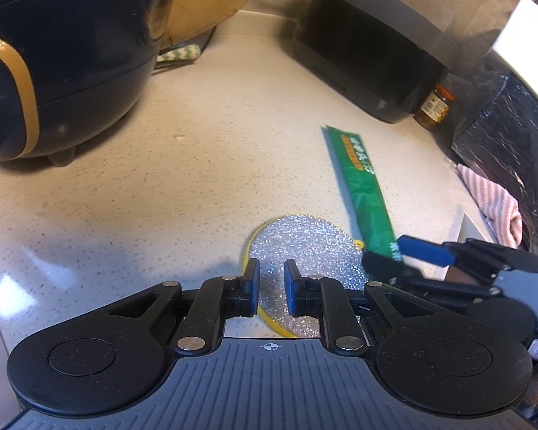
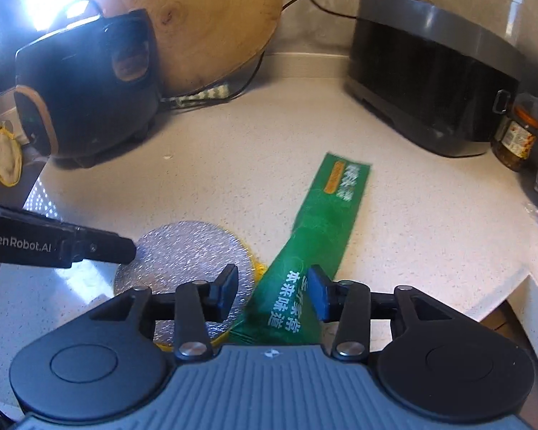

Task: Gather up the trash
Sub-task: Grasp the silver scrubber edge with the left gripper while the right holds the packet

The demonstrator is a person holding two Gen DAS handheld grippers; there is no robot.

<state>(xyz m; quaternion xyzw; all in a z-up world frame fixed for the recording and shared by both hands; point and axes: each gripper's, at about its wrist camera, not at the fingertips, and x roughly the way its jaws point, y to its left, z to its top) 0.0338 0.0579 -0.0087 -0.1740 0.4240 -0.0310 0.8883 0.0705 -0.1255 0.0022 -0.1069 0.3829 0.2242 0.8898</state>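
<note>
Near end of green wrapper [image 2: 319,236] was hidden under right claw's [image 2: 274,292] body; wrapper itself motion-blurred. Silver glitter disc [image 1: 305,251] partly covered by left claw [image 1: 272,286]. Jar [image 2: 516,139] label too small to read. Black cooker [image 1: 64,57] cut off at pic's left edge.

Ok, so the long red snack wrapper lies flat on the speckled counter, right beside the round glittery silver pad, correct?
Not quite: the long snack wrapper is green, not red, as the right wrist view shows. It does lie flat on the speckled counter, beside the round glittery silver pad.
</note>
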